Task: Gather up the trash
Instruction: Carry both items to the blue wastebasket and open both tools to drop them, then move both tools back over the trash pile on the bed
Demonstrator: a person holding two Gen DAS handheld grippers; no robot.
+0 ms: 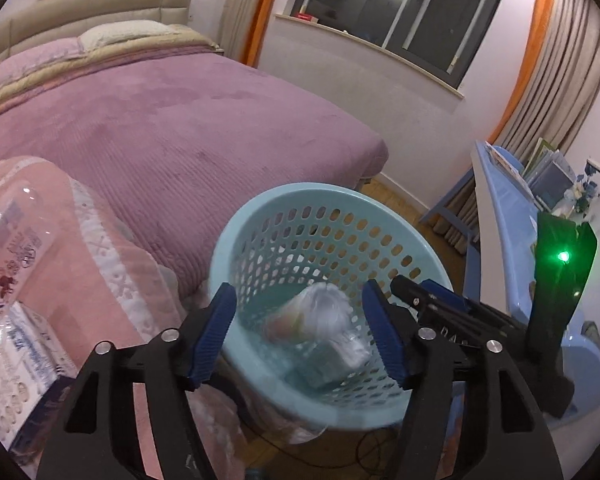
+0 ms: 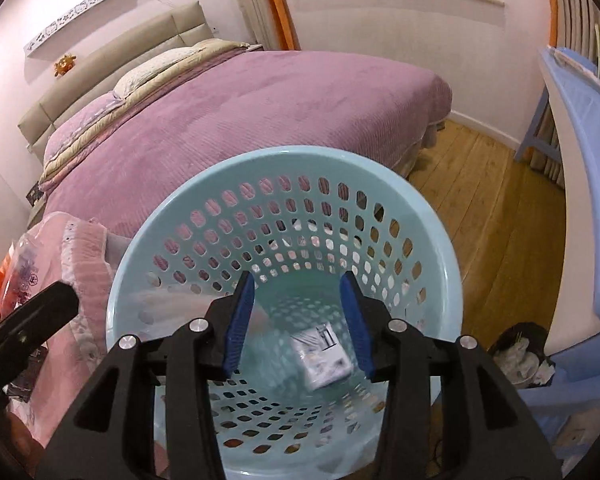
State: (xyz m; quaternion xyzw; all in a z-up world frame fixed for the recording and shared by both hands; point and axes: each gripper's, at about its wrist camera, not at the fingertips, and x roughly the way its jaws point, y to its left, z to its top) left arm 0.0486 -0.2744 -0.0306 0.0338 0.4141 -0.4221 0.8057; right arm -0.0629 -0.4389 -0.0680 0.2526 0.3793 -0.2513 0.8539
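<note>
**Both grippers over the basket, jaws apart**

Left gripper point(image 1: 298, 334) released, blue pads spread wide, nothing pressed between them. Below it, inside the pale blue basket point(image 1: 236, 232), a blurred white bag point(image 1: 324, 312) over a grey box point(image 1: 320, 372) on the bottom. Right gripper point(image 2: 296, 322) likewise released, pads parted less widely, pointed down into the same basket point(image 2: 148, 232). Between its pads, but well below them, a small white box point(image 2: 324, 354), blurred, touching neither pad. Whether falling or at rest, cannot tell.

Basket standing on the wood floor point(image 2: 480, 200), just beside the near corner of the purple bed point(image 1: 180, 128). Left of the basket, a pink quilt point(image 1: 96, 248) with a clear plastic bottle point(image 1: 12, 240) and printed packets point(image 1: 16, 364) on it. Right of it, a blue desk point(image 2: 580, 128). Far wall: window point(image 1: 400, 4) and curtains point(image 1: 568, 64).
</note>
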